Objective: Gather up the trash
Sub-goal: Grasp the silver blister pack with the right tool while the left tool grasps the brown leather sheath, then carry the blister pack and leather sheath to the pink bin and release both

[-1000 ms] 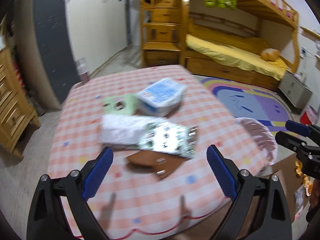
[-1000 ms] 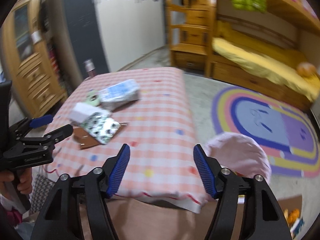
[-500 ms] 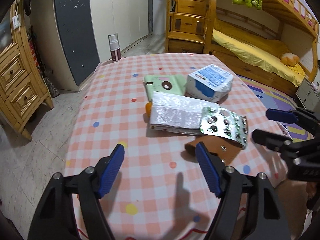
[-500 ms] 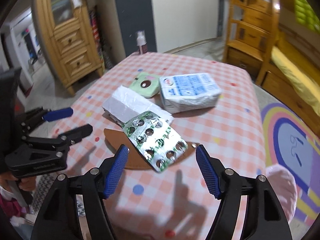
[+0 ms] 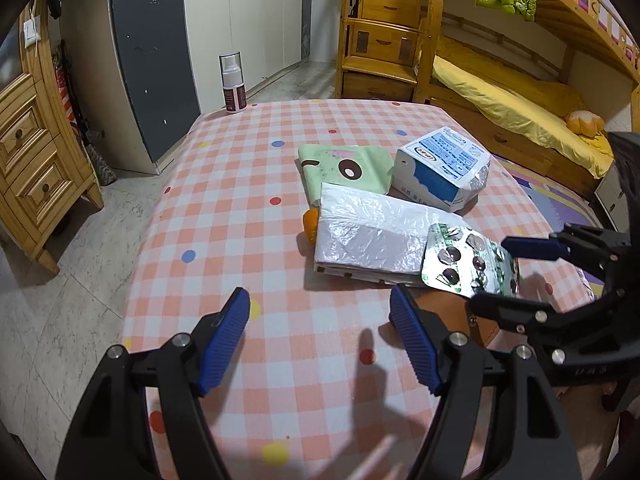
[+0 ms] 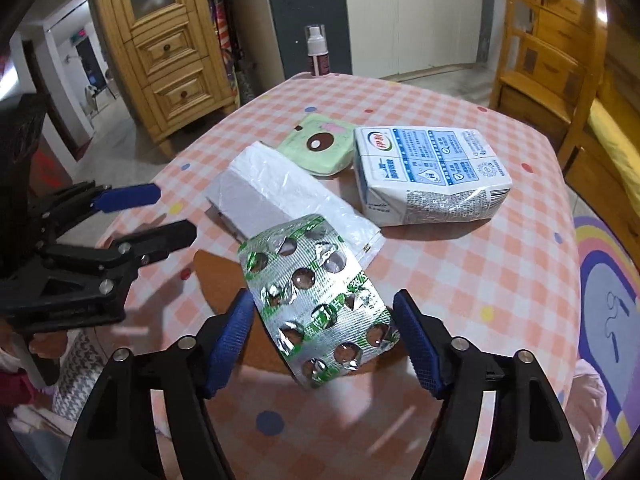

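Trash lies on a checked tablecloth (image 5: pixel 256 208): a used silver-green pill blister (image 6: pixel 316 300) atop a brown leather piece (image 6: pixel 216 280), a white plastic-wrapped packet (image 6: pixel 280 192), a blue-white milk carton (image 6: pixel 428 172) and a green pouch (image 6: pixel 320 146). My right gripper (image 6: pixel 324 340) is open, its pads either side of the blister's near end. My left gripper (image 5: pixel 320 336) is open and empty over bare cloth, left of the blister (image 5: pixel 468 264). Packet (image 5: pixel 372 236), carton (image 5: pixel 440 168) and pouch (image 5: pixel 344 168) lie beyond it.
A spray bottle (image 5: pixel 232 84) stands at the table's far corner. An orange item (image 5: pixel 310 226) peeks from under the packet. A wooden dresser (image 5: pixel 36 160) stands to the left, a bunk bed (image 5: pixel 512 92) to the right. A pink bag (image 6: pixel 588 392) hangs beside the table.
Both grippers have moved closer to the table and the pile. The right gripper now straddles the near end of the blister. The left has dropped lower over the cloth.
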The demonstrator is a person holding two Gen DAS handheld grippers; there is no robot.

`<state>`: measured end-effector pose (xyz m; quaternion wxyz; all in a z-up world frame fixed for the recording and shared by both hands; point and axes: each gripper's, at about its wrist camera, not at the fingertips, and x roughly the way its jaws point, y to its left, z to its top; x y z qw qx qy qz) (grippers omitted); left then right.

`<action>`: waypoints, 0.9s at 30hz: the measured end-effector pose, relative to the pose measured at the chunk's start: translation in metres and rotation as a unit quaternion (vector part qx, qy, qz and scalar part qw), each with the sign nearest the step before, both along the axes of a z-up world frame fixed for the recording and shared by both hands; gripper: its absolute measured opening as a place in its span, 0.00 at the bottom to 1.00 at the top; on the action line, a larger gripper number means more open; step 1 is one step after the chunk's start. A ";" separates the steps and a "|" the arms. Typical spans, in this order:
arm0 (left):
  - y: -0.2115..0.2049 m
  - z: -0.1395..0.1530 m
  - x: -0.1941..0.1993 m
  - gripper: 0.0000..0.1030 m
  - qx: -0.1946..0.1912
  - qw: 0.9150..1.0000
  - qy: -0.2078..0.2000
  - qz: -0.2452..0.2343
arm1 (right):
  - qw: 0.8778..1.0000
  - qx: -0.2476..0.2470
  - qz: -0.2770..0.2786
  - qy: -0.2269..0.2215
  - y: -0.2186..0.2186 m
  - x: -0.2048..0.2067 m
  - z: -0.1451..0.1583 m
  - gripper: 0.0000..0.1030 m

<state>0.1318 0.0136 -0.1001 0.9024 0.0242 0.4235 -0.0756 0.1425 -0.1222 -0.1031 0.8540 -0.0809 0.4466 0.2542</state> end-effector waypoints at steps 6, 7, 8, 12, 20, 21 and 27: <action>0.003 0.003 -0.008 0.69 -0.003 1.000 -0.006 0.005 | 0.999 -0.017 -0.002 -0.037 0.008 -0.024 0.008 0.56; 0.004 0.005 -0.011 0.69 -0.003 1.000 -0.010 0.004 | 0.999 -0.009 -0.009 -0.045 0.007 -0.027 0.013 0.56; 0.004 0.007 -0.014 0.69 -0.003 1.000 -0.015 0.000 | 0.998 -0.001 -0.017 -0.052 0.006 -0.030 0.018 0.56; -0.003 0.013 -0.028 0.75 0.004 0.999 -0.037 -0.035 | 0.995 0.028 -0.065 -0.076 -0.013 -0.047 0.041 0.56; -0.048 0.002 -0.021 0.76 0.017 0.992 -0.033 -0.122 | 0.982 0.034 -0.167 -0.077 -0.063 -0.072 0.057 0.56; -0.051 -0.001 -0.015 0.73 0.009 0.991 -0.026 -0.130 | 0.981 0.036 -0.174 -0.077 -0.068 -0.076 0.058 0.56; -0.064 -0.014 -0.006 0.70 -0.016 0.985 0.020 -0.173 | 0.976 0.052 -0.194 -0.079 -0.090 -0.091 0.060 0.56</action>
